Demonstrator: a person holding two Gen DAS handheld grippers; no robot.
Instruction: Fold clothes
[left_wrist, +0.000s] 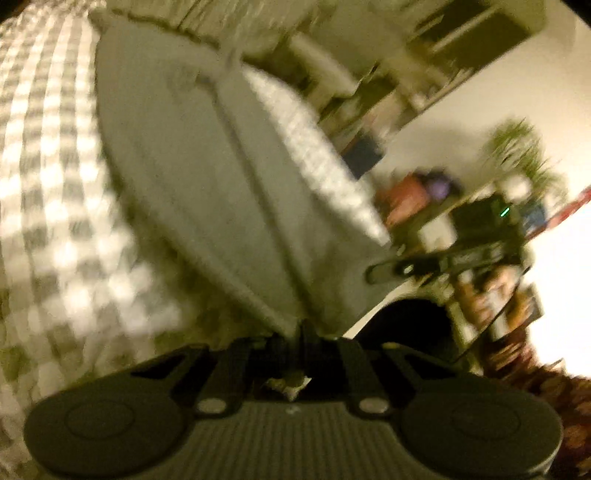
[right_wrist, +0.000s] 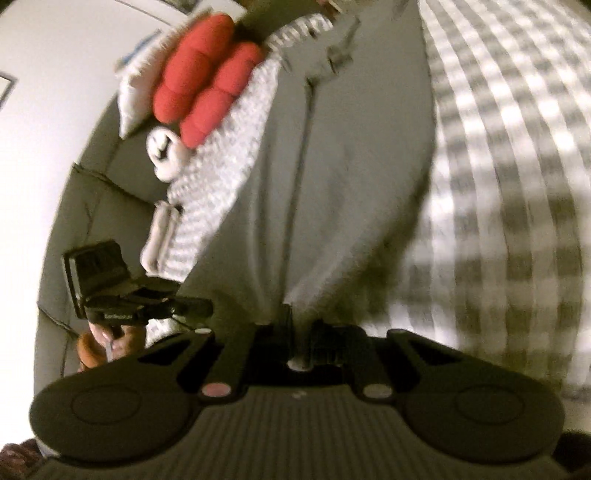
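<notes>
Mostly blur in both views, but the main facts read. One grey garment (left_wrist: 207, 177), seemingly trousers with a seam down the middle, lies stretched over a grey-and-white checked bedcover (left_wrist: 48, 192). Two grippers in play. Left gripper (left_wrist: 301, 328) has its jaws drawn close together, pinching one bunched edge of the garment, the cloth fanning away from the pinch. Right gripper (right_wrist: 295, 325) likewise nearly closed on another bunched edge of the same garment (right_wrist: 332, 166); cloth rises from between the jaws. Each wrist view catches the other gripper off to the side: in the left view, the right one (left_wrist: 373, 275) sits at the garment's edge; in the right view, the left one (right_wrist: 207, 306) appears with a hand (right_wrist: 110, 339) beneath it. Beside the garment in the right view: one white knitted blanket (right_wrist: 221, 158), one red cushion (right_wrist: 207, 85) made of several padded lobes resting on it, one white pillow (right_wrist: 136, 92) behind, and one small white round object (right_wrist: 162, 151), too blurred to name. Grey upholstery (right_wrist: 92, 206) runs along the left. In the left view, background holds shelving (left_wrist: 424, 74), one green plant (left_wrist: 524, 151) and a patterned rug (left_wrist: 535, 376), all smeared.
</notes>
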